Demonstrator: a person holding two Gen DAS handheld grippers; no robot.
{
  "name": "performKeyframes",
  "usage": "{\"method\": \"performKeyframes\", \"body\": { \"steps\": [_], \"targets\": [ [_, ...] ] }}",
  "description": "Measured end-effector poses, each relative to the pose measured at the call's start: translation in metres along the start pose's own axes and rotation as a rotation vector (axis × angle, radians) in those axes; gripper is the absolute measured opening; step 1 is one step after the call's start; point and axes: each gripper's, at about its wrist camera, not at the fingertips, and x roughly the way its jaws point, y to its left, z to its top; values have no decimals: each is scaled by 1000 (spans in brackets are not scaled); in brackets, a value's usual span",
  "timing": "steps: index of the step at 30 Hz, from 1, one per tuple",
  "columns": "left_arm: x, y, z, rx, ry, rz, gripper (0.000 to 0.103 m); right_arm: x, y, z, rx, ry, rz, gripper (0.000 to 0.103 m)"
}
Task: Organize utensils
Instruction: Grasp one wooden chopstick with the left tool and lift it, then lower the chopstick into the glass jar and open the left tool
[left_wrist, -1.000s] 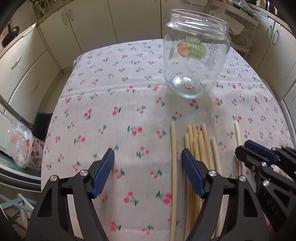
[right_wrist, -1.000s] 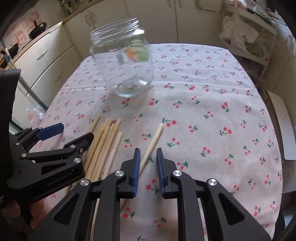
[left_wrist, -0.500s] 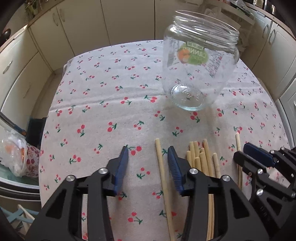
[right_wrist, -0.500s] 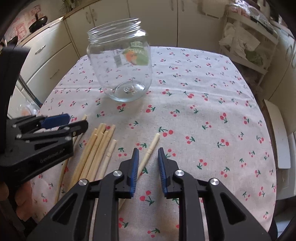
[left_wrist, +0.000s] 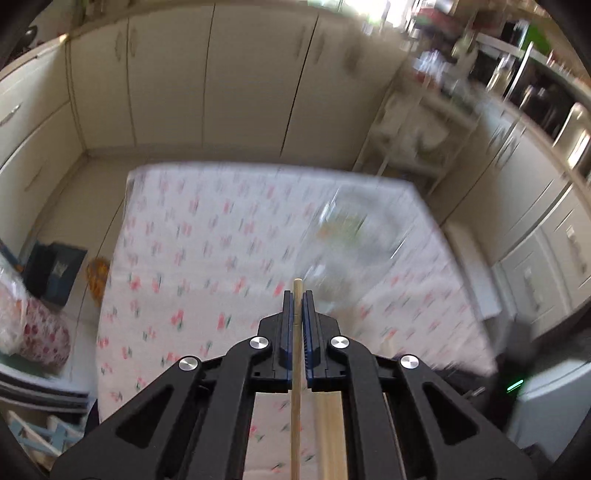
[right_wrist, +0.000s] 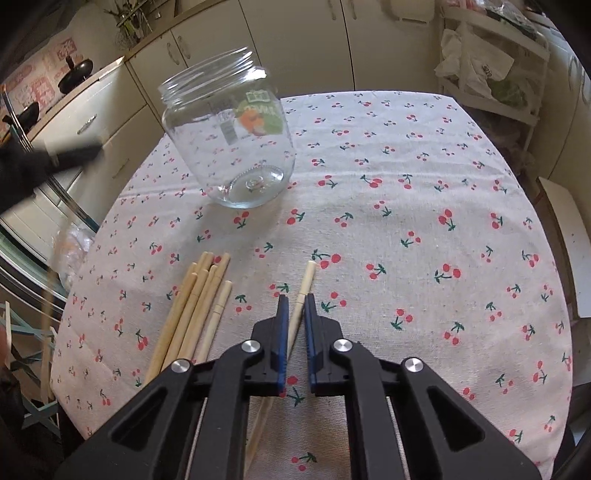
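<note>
One chopstick (left_wrist: 296, 369) now clamped, lifted | left hand-held gripper (left_wrist: 297, 306) | jar (left_wrist: 351, 243) blurred, seemingly below

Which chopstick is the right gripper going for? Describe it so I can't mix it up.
On the cherry tablecloth, look nearer than the glass jar. A bundle of chopsticks lies left; the target is the pale chopstick lying alone to its right, running between the right gripper's blue pads.

Open cherry-print tablecloth (right_wrist: 424, 229) lies to the right of the single chopstick (right_wrist: 303, 295) and ahead of it. To the left, the chopstick bundle (right_wrist: 195, 306) and the glass jar (right_wrist: 232, 136) stand as obstacles, with bare cloth between them.
</note>
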Motion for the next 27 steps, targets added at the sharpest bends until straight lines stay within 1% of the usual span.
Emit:
{"method": "performKeyframes", "body": {
  "steps": [3, 7, 10, 13, 15, 17, 21, 26, 27],
  "targets": [
    [-21, -13, 24, -4, -121, -43, 5, 0, -1, 0, 8, -5, 7, 9],
    [-40, -29, 55, -16, -293, -65, 5, 0, -5, 1, 23, -9, 19, 9],
    [-44, -40, 76, -38, -409, -60, 5, 1, -7, 1, 31, -12, 29, 9],
    [-44, -46, 96, -71, -480, -61, 5, 1, -9, 1, 42, -11, 42, 9],
    [-46, -51, 106, -81, -541, -48, 5, 1, -10, 2, 48, -10, 48, 9],
    [-45, -56, 114, -82, -599, -17, 5, 1, -11, 2, 53, -10, 56, 9],
    [-34, -58, 119, -95, -672, 36, 5, 1, -11, 2, 54, -9, 61, 9],
    [-8, -58, 122, -89, -685, 89, 5, 1, -9, 3, 35, -7, 53, 9],
    [-4, -58, 121, -84, -679, 90, 5, 1, -9, 3, 33, -7, 51, 9]
  ]
}}
